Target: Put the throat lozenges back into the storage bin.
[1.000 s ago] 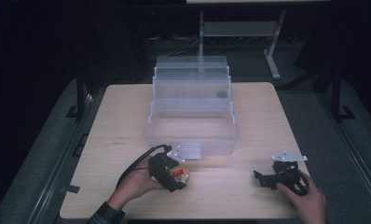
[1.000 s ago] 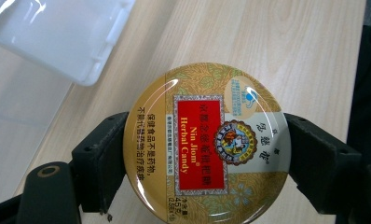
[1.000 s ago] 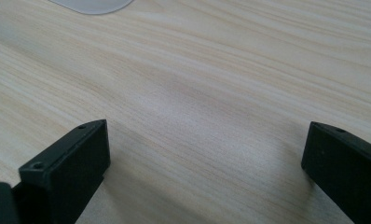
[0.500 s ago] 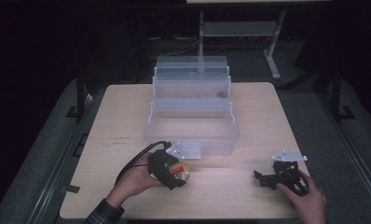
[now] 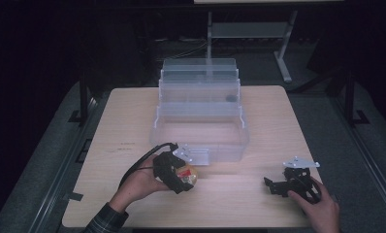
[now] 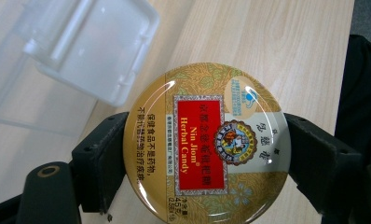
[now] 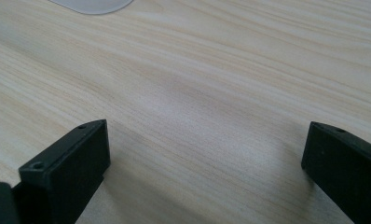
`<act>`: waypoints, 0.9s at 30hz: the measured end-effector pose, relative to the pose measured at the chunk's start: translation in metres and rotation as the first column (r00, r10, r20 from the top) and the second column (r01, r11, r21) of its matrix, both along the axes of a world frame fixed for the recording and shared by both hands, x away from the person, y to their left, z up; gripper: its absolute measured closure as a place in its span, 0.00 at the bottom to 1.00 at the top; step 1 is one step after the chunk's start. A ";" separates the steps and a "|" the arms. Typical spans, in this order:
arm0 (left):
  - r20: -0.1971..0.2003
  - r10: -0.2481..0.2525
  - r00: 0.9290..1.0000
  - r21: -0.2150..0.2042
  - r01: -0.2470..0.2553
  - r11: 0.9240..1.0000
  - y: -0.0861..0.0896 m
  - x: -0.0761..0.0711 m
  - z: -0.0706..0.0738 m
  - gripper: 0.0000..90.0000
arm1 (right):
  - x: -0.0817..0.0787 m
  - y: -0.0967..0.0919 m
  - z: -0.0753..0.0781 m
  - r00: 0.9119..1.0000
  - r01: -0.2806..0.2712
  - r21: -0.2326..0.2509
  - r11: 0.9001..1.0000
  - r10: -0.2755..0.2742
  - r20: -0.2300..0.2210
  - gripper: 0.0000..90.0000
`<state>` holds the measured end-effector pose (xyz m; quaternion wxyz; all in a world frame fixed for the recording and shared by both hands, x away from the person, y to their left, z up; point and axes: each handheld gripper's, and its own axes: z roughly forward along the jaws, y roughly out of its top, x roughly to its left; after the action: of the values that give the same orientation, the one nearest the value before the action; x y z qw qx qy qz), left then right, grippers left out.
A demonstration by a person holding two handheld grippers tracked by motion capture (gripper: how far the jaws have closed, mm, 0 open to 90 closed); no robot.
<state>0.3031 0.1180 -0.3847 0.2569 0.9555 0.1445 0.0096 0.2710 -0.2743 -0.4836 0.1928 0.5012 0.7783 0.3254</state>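
Candy tin (image 6: 207, 144): round, gold lid with a red label, clamped edge-on between the left gripper (image 5: 179, 173) fingers (image 6: 102, 161), just in front of the clear stepped organiser (image 5: 201, 104).
Step in hand: seemingly carrying the tin towards the organiser's open front tray.
Next move: probably lift over the tray's front wall, then release.
Right gripper (image 7: 202, 172): fingers wide apart, holding nothing, low over the bare tabletop (image 5: 259, 199).
Room: open tabletop between the grippers; near tabletop edge close behind both hands.

My claws cover two sides of the candy tin (image 6: 207, 142), and the picture's bottom edge cuts it off. The dark spot (image 5: 231, 98) in the clear box (image 5: 201, 124) is too small to tell.
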 end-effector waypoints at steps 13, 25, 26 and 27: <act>0.019 -0.003 1.000 0.001 0.003 1.000 -0.001 0.006 0.016 0.22 | 0.000 0.000 0.000 1.000 0.000 0.000 1.000 0.000 0.000 0.01; 0.020 0.002 1.000 -0.009 -0.002 1.000 0.002 0.014 0.031 0.22 | 0.000 0.000 0.000 1.000 0.000 0.002 1.000 0.000 -0.002 0.01; 0.020 0.002 1.000 -0.009 -0.002 1.000 0.002 0.014 0.031 0.22 | 0.000 0.000 0.000 1.000 0.000 0.002 1.000 0.000 -0.002 0.01; 0.021 -0.001 1.000 -0.007 0.001 1.000 0.002 0.015 0.032 0.22 | 0.000 0.000 0.000 1.000 -0.001 0.002 1.000 0.001 -0.001 0.01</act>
<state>0.3183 0.1197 -0.3528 0.2616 0.9546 0.1414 0.0188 0.2709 -0.2743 -0.4835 0.1919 0.5012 0.7783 0.3259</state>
